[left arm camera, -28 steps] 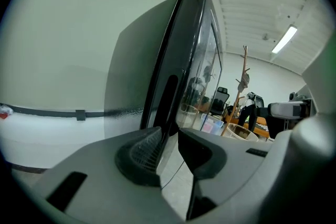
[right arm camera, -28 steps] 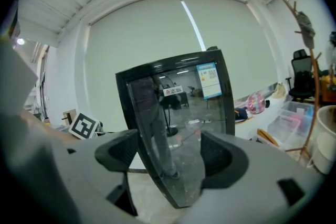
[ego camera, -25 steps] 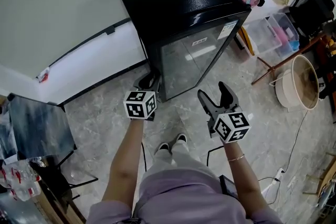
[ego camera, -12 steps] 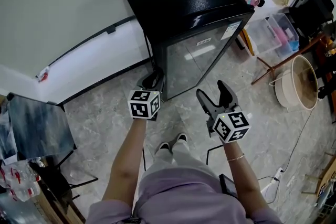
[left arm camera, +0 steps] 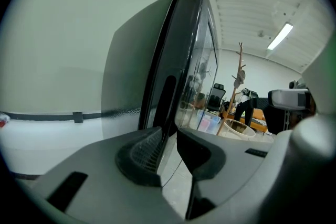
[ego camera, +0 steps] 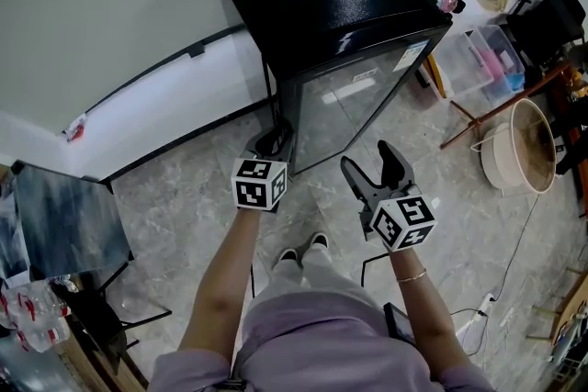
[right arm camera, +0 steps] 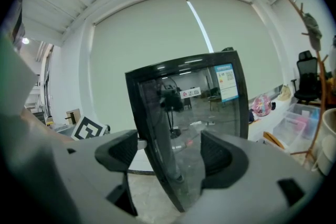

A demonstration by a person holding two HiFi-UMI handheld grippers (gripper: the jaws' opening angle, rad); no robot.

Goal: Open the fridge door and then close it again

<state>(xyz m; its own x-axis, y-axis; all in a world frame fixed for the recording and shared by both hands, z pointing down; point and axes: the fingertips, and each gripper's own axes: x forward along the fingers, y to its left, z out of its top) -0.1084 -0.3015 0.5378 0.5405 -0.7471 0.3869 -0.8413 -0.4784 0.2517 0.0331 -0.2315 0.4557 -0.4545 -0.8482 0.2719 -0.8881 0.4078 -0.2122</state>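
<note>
Starting the opening step: the left gripper [left arm camera: 169,139] is closing its jaws onto the fridge door [ego camera: 354,110] at the door's nine o'clock edge, dead ahead at twelve. The right gripper [ego camera: 369,156] hangs spread and empty. Next likely comes a steady outward pull.

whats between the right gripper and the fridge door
Only bare floor, seen in the head view; the right gripper is open, short of the fridge door.
</note>
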